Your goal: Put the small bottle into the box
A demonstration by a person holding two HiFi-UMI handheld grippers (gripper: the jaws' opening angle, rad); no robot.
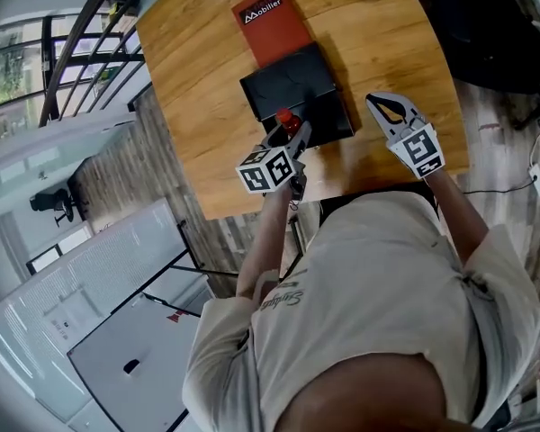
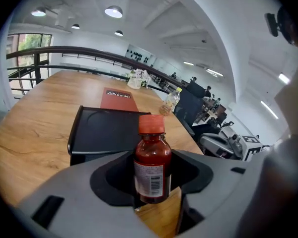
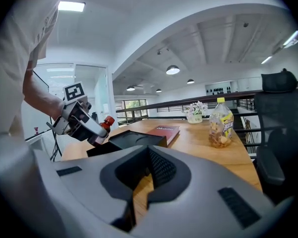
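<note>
Sm. bottle (image 2: 152, 168) in L claw (image 2: 153, 200)

On the table (image 2: 35, 133) the box (image 2: 109, 130) lies just behind the small bottle (image 2: 152, 167), a book (image 2: 118, 99) beyond it.

Bright, even light throughout. Pale, blown-out window wall (image 1: 13, 70) at left of head view. Only faint, soft shadows on wooden table (image 1: 198, 79) beside black box (image 1: 297, 88). Strong fisheye bending in all three views, with black vignette at corners of both gripper views. White glare from round ceiling lamps (image 2: 113, 11) in left gripper view, overexposed panel light (image 3: 71, 6) in right gripper view. Sharp focus on small bottle (image 2: 152, 167), small glints on glass. Softness in nearest foreground, haze over far office background.
</note>
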